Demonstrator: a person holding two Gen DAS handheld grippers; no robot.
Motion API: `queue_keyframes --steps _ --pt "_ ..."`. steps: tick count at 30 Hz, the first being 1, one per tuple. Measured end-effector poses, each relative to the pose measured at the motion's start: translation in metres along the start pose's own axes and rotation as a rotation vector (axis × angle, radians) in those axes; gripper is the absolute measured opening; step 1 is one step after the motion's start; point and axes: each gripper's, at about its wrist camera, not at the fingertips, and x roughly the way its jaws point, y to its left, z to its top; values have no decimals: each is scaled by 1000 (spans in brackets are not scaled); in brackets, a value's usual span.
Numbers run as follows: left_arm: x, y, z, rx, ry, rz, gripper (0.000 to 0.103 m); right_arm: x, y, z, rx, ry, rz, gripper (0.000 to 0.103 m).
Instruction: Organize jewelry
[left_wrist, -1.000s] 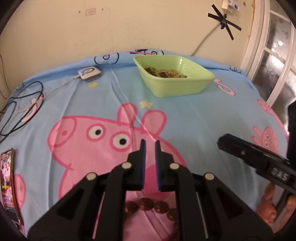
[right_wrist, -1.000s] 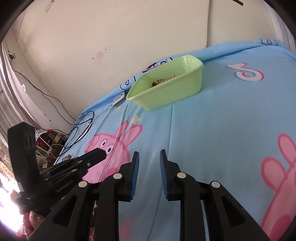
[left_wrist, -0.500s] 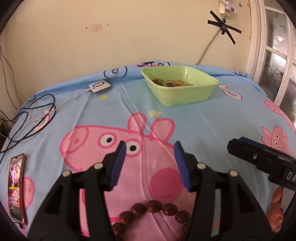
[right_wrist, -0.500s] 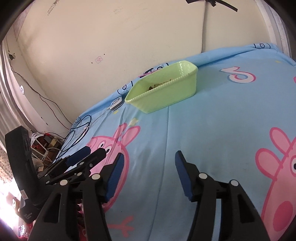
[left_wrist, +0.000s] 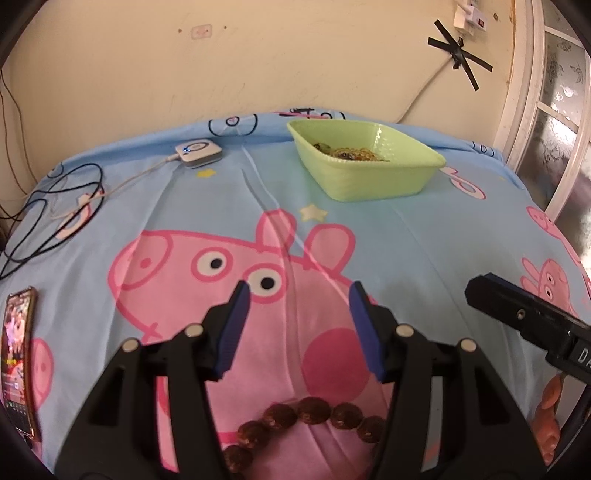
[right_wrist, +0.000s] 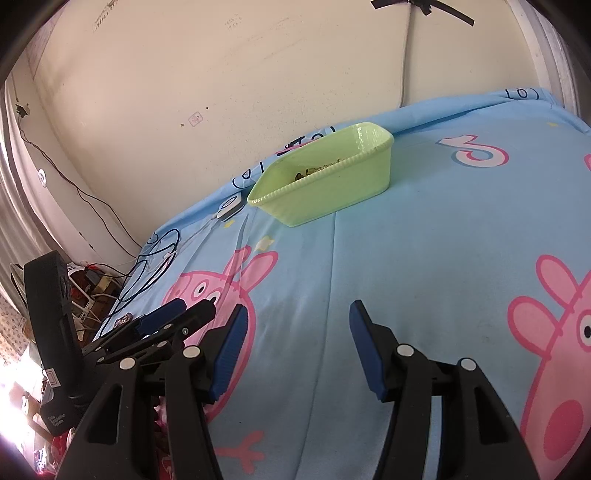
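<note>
A string of large brown beads (left_wrist: 306, 421) lies on the pink cartoon print of the blue bed sheet, close under my left gripper (left_wrist: 299, 295), which is open and empty above it. A light green plastic tub (left_wrist: 365, 162) with jewelry inside (left_wrist: 347, 152) stands at the far side of the bed; it also shows in the right wrist view (right_wrist: 325, 184). My right gripper (right_wrist: 295, 314) is open and empty over bare sheet. The right gripper's body shows at the right of the left wrist view (left_wrist: 528, 325); the left gripper shows at the left of the right wrist view (right_wrist: 159, 328).
A phone (left_wrist: 16, 362) lies at the bed's left edge. A small white device (left_wrist: 198, 150) with a cable and black wires (left_wrist: 55, 206) lie at the far left. A wall runs behind the bed, a window frame (left_wrist: 532, 110) at right.
Both grippers have opened from nearly shut to wide open. The left gripper has drawn back a little, so more of the brown beads show under it.
</note>
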Motion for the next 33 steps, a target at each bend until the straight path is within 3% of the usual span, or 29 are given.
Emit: queue_keyframes --steps 4,6,8,10,14,19,22,24,25,26,27,33 --pt "-1 1 0 -5 -3 -4 53 0 1 -1 1 1 -1 33" --pt "-9 11 1 -22 5 -68 53 0 1 -1 -2 4 0 33" --pt "-26 35 5 -71 -31 -109 53 1 1 -1 -11 10 4 33" --pt "-45 70 11 -135 -57 -91 53 1 4 -1 -28 12 15 33" --pt "-64 107 4 -200 -3 -121 53 6 18 -4 -106 54 37 33" --pt "-66 79 -29 -95 95 -195 53 7 56 -25 -252 166 132 32" --pt "-58 57 -50 -32 159 -181 53 6 79 -41 -385 216 117 31" --pt "-54 49 -61 -12 157 -141 52 13 93 -53 -475 256 75 22" --pt "-56 48 -65 -9 144 -125 50 17 96 -57 -501 268 50 15" --pt "-56 44 -67 3 134 -99 35 22 98 -59 -515 277 42 4" --pt "-55 40 -68 19 125 -86 16 25 99 -58 -512 281 47 0" --pt "-32 38 -40 -11 154 -160 14 33 84 -38 -439 255 11 0"
